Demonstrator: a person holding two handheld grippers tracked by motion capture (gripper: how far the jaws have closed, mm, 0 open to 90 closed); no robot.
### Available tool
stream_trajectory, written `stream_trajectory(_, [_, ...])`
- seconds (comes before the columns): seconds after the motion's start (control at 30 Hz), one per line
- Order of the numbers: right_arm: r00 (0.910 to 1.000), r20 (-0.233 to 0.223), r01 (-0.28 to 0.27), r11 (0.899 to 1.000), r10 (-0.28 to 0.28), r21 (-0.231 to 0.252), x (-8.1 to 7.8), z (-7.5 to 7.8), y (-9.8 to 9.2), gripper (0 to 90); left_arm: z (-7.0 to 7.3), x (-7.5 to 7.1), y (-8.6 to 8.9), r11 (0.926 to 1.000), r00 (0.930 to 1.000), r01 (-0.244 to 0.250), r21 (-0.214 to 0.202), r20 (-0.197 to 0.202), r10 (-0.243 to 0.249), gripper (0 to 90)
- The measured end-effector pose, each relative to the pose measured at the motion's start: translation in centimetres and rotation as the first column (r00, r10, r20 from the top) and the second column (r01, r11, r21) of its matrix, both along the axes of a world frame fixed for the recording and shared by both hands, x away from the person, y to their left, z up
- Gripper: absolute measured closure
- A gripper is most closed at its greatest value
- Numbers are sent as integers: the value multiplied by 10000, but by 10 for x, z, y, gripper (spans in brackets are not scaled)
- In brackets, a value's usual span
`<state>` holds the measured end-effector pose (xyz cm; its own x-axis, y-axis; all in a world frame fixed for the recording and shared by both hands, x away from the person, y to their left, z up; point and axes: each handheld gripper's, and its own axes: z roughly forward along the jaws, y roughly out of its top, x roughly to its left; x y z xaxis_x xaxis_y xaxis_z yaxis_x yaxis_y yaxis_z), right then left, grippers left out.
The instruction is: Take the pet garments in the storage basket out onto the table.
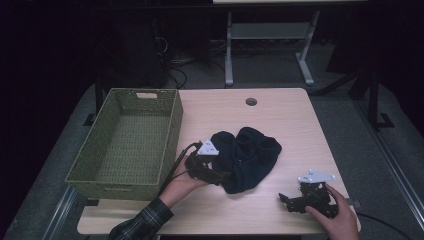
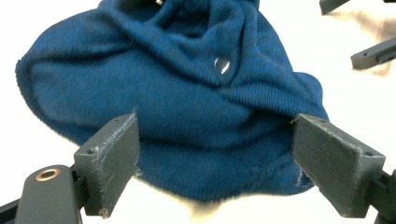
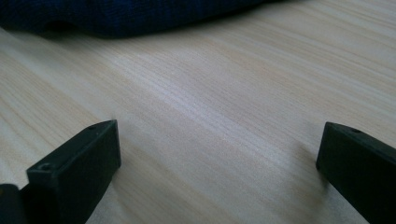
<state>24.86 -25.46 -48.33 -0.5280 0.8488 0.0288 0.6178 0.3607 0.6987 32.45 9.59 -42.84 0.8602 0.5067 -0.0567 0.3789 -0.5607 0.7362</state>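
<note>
My left gripper (image 2: pixel 215 154), jaws apart, straddles the cloth's (image 1: pixel 248 156) near-left edge; right gripper (image 1: pixel 300 196) waits apart. Next: I clamp.

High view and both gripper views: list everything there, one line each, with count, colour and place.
table: one, light wood, centre, with a round hole near its far edge.
basket: one, green wicker, on the table's left side, nothing inside.
knit garment: one, dark blue, crumpled mid-table, right of the basket.
button: one, clear, on the garment.
desk frame: one, grey, on the floor beyond the table.
left gripper: one, black, jaws open at the garment's near-left edge.
right gripper: one, black, jaws open over bare table, near right.
hands: two, one on each gripper.
</note>
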Motion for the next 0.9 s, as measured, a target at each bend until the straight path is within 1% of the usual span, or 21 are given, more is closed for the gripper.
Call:
stream_trajectory(0.1, [10000,-2,-1,10000,1,1,0,0,0,0,-4,-6,5,9997,9998,-200,112,-58,201,141])
stream_trajectory(0.13, [10000,-2,-1,10000,1,1,0,0,0,0,-4,-6,5,9997,9998,-200,112,-58,201,141])
stream_trajectory(0.17, [10000,0,-2,10000,2,1,0,0,0,0,-7,-10,8,9995,9996,-265,191,-86,267,141])
stream_trajectory(0.2, [10000,0,-2,10000,2,1,0,0,0,0,-7,-10,8,9995,9996,-265,191,-86,267,141])
stream_trajectory(0.23, [10000,1,-3,10000,3,0,0,0,0,0,-10,-14,10,9992,9996,-272,297,-61,274,140])
stream_trajectory(0.27, [10000,0,-3,10000,3,-1,0,0,0,0,-11,-16,11,9991,9995,-294,315,-80,296,139])
stream_trajectory(0.37, [10000,1,-3,10000,3,0,0,0,0,0,-13,-19,13,9986,9994,-341,414,-95,346,136])
stream_trajectory(0.43, [10000,1,-2,10000,2,0,0,0,0,0,-16,-21,15,9977,9988,-472,493,-137,479,135])
stream_trajectory(0.47, [10000,-1,1,10000,-1,1,0,0,0,0,-21,-25,16,9972,9986,-475,573,-218,488,134])
stream_trajectory(0.5, [10000,-1,1,10000,-1,1,0,0,0,0,-21,-25,16,9972,9986,-475,573,-218,488,132])
stream_trajectory(0.6, [10000,0,0,10000,0,1,0,0,0,0,-27,-29,14,9945,9987,-434,950,-232,458,130])
stream_trajectory(0.67, [10000,-1,1,10000,-1,1,0,0,0,0,-31,-31,13,9937,9985,-390,1046,-347,429,130])
stream_trajectory(0.77, [10000,-4,4,10000,-4,2,0,0,0,0,-36,-33,10,9925,9984,-338,1171,-407,388,129])
stream_trajectory(0.83, [10000,0,0,10000,0,1,0,0,0,0,-38,-33,9,9909,9986,-296,1312,-390,350,129])
stream_trajectory(0.87, [10000,-3,2,10000,-2,1,0,0,0,0,-40,-34,9,9901,9988,-345,1358,-286,387,129])
stream_trajectory(0.9, [10000,1,-1,10000,1,-1,0,0,0,0,-40,-34,9,9901,9988,-345,1358,-286,387,129])
